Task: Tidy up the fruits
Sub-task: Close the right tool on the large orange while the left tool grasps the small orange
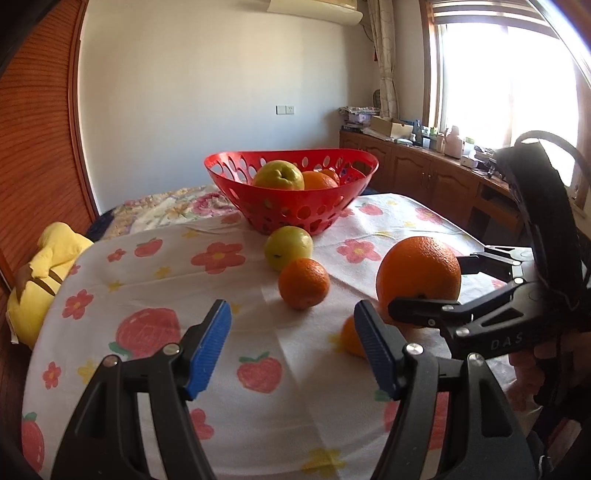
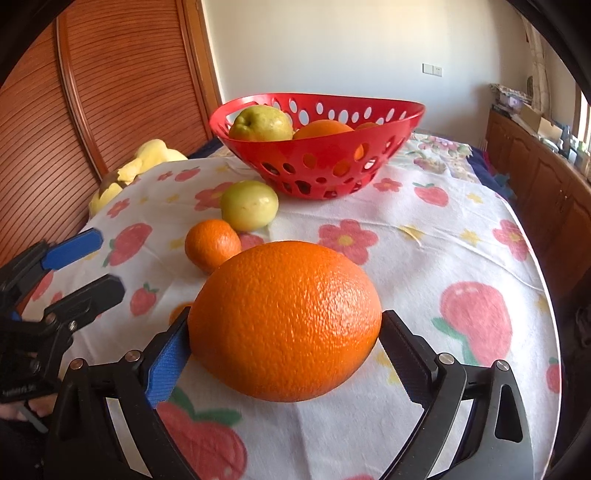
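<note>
The big orange (image 2: 284, 321) sits on the tabletop (image 2: 424, 266) inside my right claw (image 2: 286, 354), jaws wide, not yet squeezing. I should close centred on its middle, then lift toward the red basket (image 2: 325, 162). My left claw (image 1: 291, 347) hangs released, empty.

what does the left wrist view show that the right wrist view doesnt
Only the left wrist view: a bright window, an air conditioner high on the wall, and a partly hidden orange piece behind its own tongs.

Only the right wrist view: the big orange close up, filling the gap between the right tongs, pads at its sides.

Both: the red basket holding fruit, the green apple and small orange on the flowered cloth, and the yellow plush toy.
</note>
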A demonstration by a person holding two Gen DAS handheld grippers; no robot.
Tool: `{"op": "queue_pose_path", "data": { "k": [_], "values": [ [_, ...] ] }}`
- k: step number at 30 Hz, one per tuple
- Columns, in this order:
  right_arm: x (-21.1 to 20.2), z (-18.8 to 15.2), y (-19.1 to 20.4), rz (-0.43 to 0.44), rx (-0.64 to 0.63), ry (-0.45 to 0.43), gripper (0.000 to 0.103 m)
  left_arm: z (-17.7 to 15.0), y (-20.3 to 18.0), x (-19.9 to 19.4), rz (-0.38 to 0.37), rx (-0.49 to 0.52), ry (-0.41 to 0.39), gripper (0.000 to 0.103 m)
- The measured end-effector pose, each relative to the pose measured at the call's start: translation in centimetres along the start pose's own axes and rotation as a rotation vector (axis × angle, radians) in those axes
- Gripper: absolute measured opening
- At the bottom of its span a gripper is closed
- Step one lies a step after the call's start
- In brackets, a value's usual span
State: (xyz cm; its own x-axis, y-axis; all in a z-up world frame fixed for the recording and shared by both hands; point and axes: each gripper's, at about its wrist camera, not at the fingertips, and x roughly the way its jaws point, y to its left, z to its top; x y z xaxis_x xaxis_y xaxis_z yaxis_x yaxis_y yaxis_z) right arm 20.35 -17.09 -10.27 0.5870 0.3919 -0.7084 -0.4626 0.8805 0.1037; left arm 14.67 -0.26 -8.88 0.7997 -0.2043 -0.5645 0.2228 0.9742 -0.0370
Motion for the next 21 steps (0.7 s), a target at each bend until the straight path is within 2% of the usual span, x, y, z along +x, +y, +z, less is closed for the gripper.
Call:
{"op": "queue_pose_path", "data": {
  "k": [5, 10, 21],
  "values": [
    [-1.7, -1.2, -0.5, -0.004, 0.005, -0.016, 0.098, 0.5, -0.9, 0.5, -0.060, -0.009, 0.035, 0.069],
    [-3.1, -2.0, -1.2, -0.013, 0.025, -0.033, 0.098, 0.5, -1.9, 1.6, -0.098, 0.000, 0.089, 0.061],
    [-3.8, -3.2, -2.0, -0.021, 0.040, -0.042, 0.097, 0.3, -3.6, 3.5, -0.116, 0.045, 0.178, 0.058]
  ]
}}
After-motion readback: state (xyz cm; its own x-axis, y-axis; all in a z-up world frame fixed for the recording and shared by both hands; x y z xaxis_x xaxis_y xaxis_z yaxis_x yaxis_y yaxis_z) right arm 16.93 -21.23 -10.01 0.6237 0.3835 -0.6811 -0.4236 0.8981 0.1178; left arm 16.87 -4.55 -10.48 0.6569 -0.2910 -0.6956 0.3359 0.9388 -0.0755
